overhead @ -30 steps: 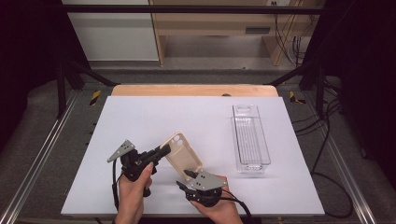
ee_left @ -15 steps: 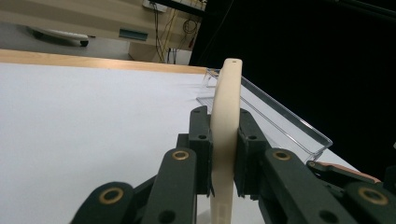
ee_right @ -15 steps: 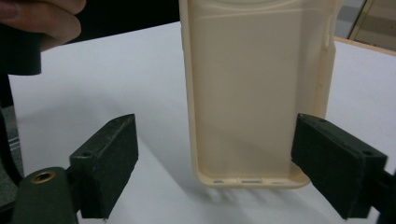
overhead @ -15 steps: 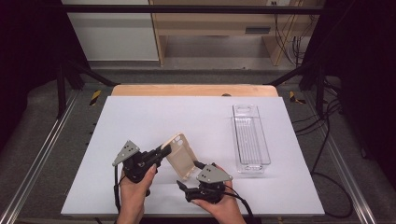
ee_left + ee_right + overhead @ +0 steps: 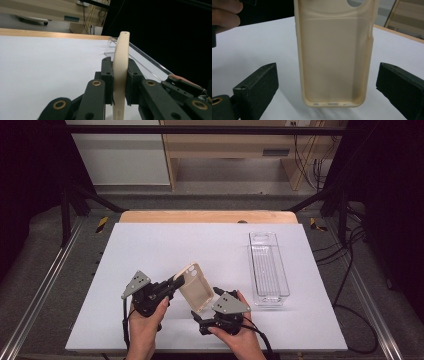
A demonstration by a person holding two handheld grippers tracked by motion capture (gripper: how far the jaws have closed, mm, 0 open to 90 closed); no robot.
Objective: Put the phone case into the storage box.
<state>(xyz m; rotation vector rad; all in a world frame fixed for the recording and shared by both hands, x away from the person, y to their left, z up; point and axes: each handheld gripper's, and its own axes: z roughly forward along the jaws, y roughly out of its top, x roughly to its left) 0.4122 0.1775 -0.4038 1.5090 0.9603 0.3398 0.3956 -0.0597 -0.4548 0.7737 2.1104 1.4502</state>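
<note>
standing wide apart after just opening, the right tongs [image 5: 209, 312] have the beige phone case [image 5: 194, 287] between their jaws, untouched. just left of them, the left tongs [image 5: 172, 284] pinch the case's edge, holding it tilted above the white table [image 5: 200, 245]. beyond the right tongs, farther right, lies a clear tray [image 5: 268, 267].
</note>
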